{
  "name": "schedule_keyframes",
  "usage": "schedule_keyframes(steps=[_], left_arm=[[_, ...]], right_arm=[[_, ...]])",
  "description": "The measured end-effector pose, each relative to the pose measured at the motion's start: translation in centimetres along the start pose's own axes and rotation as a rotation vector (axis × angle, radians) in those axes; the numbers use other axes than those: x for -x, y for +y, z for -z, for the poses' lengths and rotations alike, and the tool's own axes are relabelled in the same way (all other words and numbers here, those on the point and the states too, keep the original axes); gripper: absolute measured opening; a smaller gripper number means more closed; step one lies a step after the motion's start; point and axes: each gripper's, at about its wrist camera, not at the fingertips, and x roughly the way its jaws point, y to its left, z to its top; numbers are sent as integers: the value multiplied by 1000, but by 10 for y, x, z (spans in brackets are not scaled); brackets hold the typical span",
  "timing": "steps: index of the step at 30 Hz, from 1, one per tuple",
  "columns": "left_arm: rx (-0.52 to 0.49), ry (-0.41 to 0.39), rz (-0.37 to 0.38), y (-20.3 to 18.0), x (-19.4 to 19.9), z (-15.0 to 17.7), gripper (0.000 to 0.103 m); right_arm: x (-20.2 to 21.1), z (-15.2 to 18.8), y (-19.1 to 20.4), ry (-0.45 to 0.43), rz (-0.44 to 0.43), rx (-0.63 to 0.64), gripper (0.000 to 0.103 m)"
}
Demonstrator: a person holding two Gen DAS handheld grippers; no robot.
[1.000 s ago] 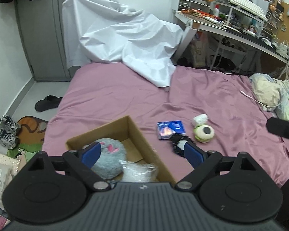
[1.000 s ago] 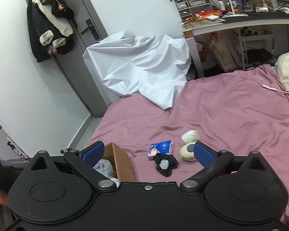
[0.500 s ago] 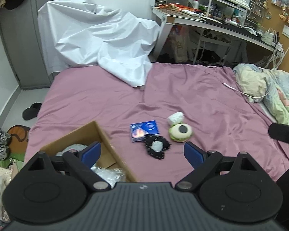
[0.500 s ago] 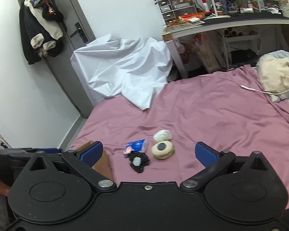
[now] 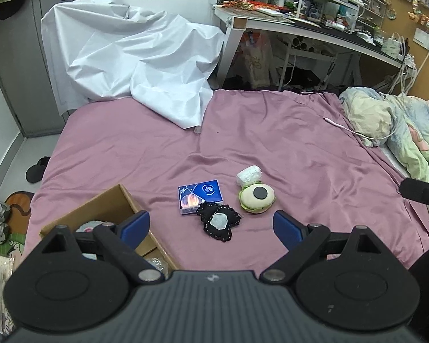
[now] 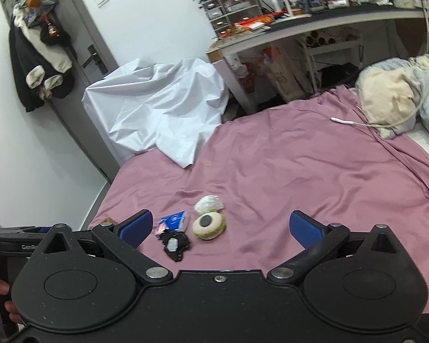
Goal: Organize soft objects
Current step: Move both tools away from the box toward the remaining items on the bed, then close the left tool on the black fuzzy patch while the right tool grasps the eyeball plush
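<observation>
While spread wide, both fingers (image 5: 134, 227) (image 6: 307, 230) empty.

- The left tool (image 5: 211, 225) swings right, off the cardboard box (image 5: 111, 203), and now faces the black pouch (image 5: 218, 221).
- The right tool (image 6: 220, 225) also pans right; the box leaves its view.

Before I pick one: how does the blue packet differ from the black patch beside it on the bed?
The blue packet is a neat rectangle with printed artwork; the black patch is ragged-edged with a pale grey centre. The packet lies farther from the left claw, the patch nearer. Both lie flat on the pink sheet, touching.
</observation>
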Motion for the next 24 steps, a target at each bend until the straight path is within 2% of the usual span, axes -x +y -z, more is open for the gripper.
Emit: schedule_keyframes(steps=[12,24], left_arm=[[25,47,24,-4,-33,-1,92],[70,79,15,-3,-73,-4,91]], right_arm=[[-30,12,-31,46,-39,-52,103],[-67,14,-28,92,-61,-19,103]])
